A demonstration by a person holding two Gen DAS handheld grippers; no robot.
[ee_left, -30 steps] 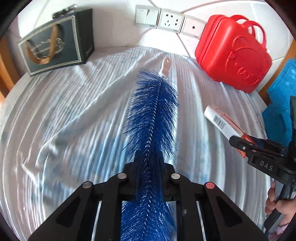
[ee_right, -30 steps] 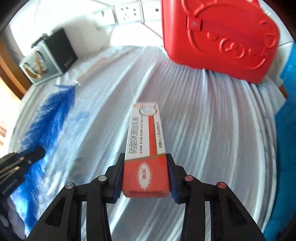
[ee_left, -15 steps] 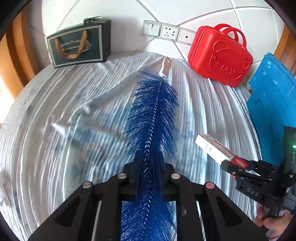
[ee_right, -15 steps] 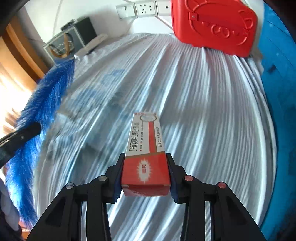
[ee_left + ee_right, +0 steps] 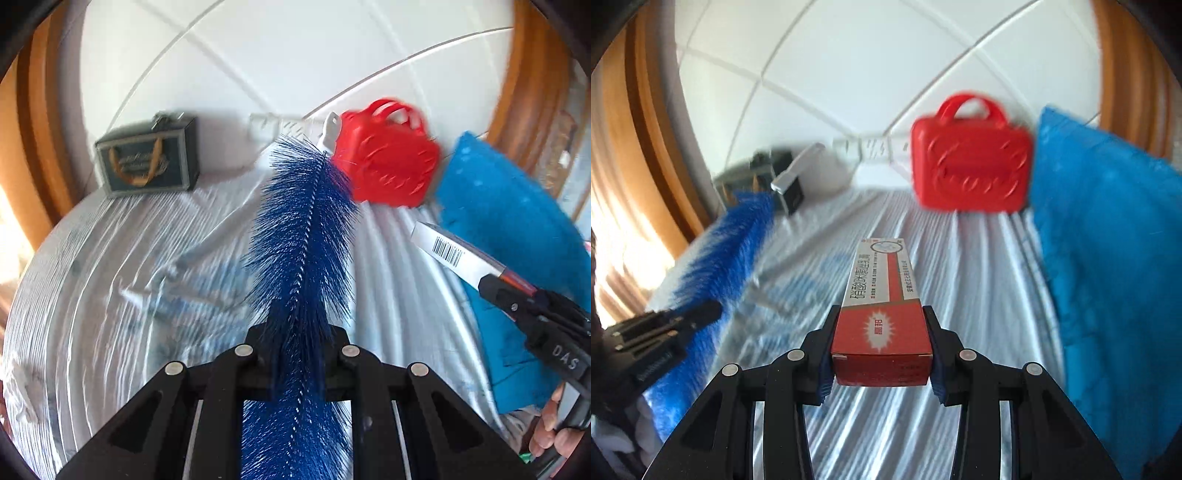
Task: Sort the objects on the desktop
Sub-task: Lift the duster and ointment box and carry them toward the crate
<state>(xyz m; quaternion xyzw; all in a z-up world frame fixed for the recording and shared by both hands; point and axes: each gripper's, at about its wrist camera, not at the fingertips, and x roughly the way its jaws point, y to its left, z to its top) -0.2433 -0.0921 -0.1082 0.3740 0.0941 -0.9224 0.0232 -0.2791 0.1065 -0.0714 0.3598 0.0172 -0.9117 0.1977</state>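
Note:
My left gripper [image 5: 297,341] is shut on a long blue bristle brush [image 5: 304,236], whose white handle tip [image 5: 330,132] points away toward the wall. The brush hangs in the air above the striped white cloth [image 5: 110,280]. My right gripper [image 5: 881,345] is shut on a red and white medicine box [image 5: 881,295], also lifted off the cloth. In the left wrist view the box [image 5: 456,254] and the right gripper [image 5: 517,295] show at the right. In the right wrist view the brush [image 5: 716,258] and the left gripper [image 5: 665,325] appear at the left.
A red toy suitcase [image 5: 388,162] stands at the back against the tiled wall, beside wall sockets [image 5: 280,127]. A dark gift bag [image 5: 147,162] stands at the back left. A blue foam mat [image 5: 1108,258] lies along the right side. Wooden frames border both sides.
Both grippers have risen and pulled back from the wall with their loads; the suitcase and gift bag now look smaller and farther, and more wall shows. Neither grip has altered.

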